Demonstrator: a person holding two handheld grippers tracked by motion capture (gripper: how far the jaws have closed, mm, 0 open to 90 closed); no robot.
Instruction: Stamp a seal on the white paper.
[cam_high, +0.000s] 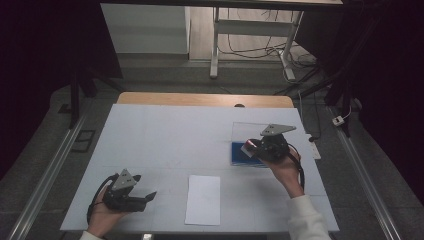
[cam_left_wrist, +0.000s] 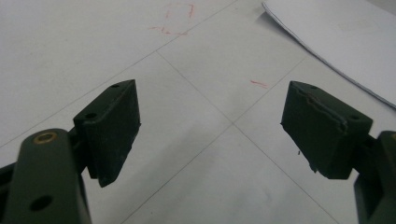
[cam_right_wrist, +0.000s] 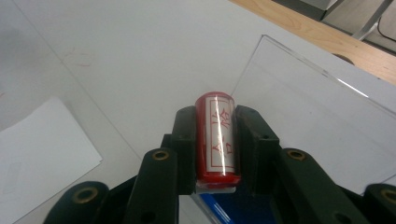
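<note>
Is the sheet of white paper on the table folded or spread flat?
Spread flat. The sheet of white paper lies as one full rectangle on the white table, with no crease or raised corner visible.

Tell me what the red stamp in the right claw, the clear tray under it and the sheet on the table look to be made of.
Stamp: probably glossy plastic, since a bright streak of light runs down its red body.
Tray: clear acrylic or similar, see-through with shining edges.
Sheet: thin white paper, matte and lying flat.
</note>
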